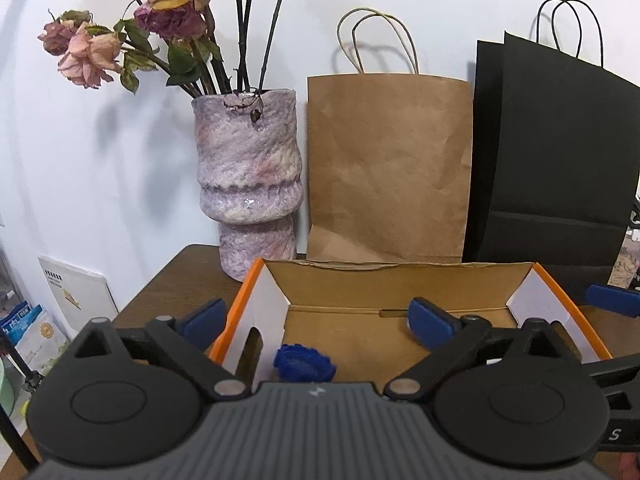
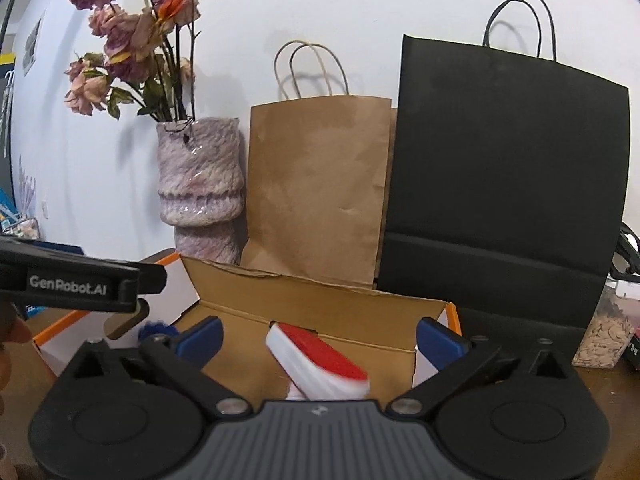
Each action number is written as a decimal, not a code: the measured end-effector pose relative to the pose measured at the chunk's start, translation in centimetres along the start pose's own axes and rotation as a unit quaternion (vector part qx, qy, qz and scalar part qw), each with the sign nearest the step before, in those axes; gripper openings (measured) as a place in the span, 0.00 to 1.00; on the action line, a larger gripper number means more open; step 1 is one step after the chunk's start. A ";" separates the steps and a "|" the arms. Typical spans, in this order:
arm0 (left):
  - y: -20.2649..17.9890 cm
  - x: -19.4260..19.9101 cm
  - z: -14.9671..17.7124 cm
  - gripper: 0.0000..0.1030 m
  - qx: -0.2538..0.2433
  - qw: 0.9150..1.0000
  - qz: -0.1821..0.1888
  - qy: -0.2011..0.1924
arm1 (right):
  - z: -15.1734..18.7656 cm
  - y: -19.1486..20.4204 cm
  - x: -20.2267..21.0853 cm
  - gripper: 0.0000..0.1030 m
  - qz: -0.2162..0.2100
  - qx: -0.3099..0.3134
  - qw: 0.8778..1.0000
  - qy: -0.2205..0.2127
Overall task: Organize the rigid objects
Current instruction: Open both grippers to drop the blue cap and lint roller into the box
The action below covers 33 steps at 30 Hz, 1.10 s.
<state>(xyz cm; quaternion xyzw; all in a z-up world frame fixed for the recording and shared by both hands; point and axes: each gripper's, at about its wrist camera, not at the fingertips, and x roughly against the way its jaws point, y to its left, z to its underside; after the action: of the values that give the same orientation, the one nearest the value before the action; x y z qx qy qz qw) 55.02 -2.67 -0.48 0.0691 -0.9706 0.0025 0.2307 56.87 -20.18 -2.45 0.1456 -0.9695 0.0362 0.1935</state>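
in the left wrist view, the left gripper (image 1: pixel 318 318) is being held with jaws spread wide and gripping nothing, over the near left end of the orange-edged box (image 1: pixel 400 280) on the counter (image 1: pixel 168 280). the blue object (image 1: pixel 304 362) is lying inside, just below and between the jaws. in the right wrist view, the right gripper (image 2: pixel 320 340) is likewise being held spread and empty; the red-and-white object (image 2: pixel 320 362) is lying in the box between the jaws, its long axis slanting from far left to near right. each object is judged nearer to its own gripper.

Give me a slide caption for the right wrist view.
Open right gripper above a red-and-white object in the cardboard box.
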 end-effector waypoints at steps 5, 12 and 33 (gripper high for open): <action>0.0 0.2 -0.1 0.98 -0.001 1.000 0.001 -0.002 | 0.0 0.0 0.0 1.00 0.001 0.001 1.000 0.001; 0.0 0.3 -0.1 0.98 0.000 1.000 0.001 -0.004 | -0.1 0.2 0.2 1.00 0.001 0.003 1.000 0.000; 0.3 2.0 0.1 1.00 -0.001 1.000 0.001 -0.016 | -0.1 0.4 1.8 1.00 0.002 0.006 1.000 -0.005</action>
<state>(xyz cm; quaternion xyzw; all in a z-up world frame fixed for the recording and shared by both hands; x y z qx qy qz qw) 53.16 -2.69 0.39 0.0675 -0.9742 0.0003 0.2155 55.22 -20.26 -1.64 0.1454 -0.9705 0.0415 0.1880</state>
